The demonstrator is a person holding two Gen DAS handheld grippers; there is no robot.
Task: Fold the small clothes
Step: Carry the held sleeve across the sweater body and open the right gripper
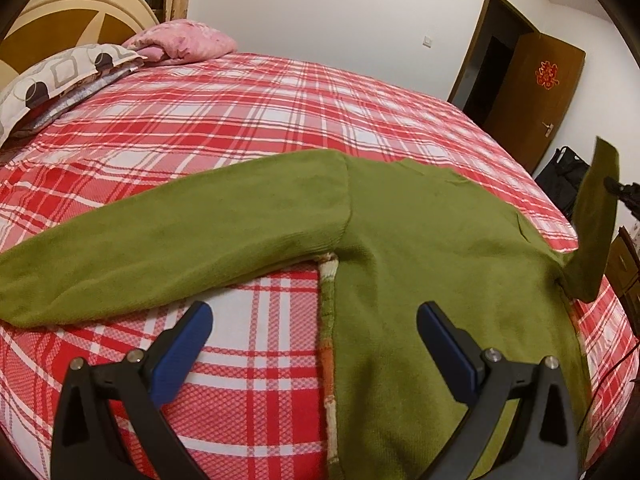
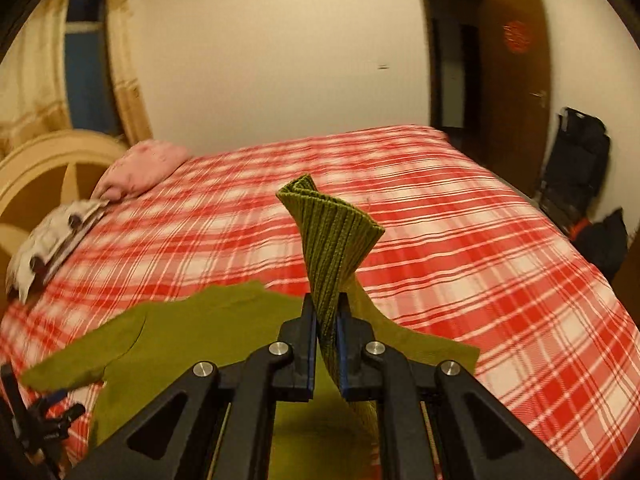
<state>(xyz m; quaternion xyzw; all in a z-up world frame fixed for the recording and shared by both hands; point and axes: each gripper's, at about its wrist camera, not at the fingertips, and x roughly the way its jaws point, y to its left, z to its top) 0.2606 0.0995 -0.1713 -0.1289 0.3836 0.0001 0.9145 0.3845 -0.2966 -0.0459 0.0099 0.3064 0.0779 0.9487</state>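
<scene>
The green sweater (image 1: pixel 400 248) lies flat on the red plaid bedspread (image 1: pixel 240 120), its body toward the near right of the bed and one sleeve (image 1: pixel 160 240) stretched out to the left. Its other sleeve is lifted off the bed at the right edge; I have its ribbed cuff (image 2: pixel 332 236) pinched in my right gripper (image 2: pixel 326 320), jaws nearly shut on the knit, the cuff twisted and standing up above the pads.

As I judge it, the step is folding this sleeve across the body. To do it well I would untwist the cuff while carrying it left, keep it low enough that the sleeve drapes without dragging the body, and lay it straight across the chest before letting go.

My left gripper (image 1: pixel 316 320) hangs over the sweater's near left edge, jaws wide, holding nothing; whether a fingertip brushes the cloth I cannot tell. It could pin the body if it starts to slide.

Farther off, a pink pillow (image 1: pixel 184 40) and a patterned quilt (image 1: pixel 60 76) sit at the headboard.
</scene>
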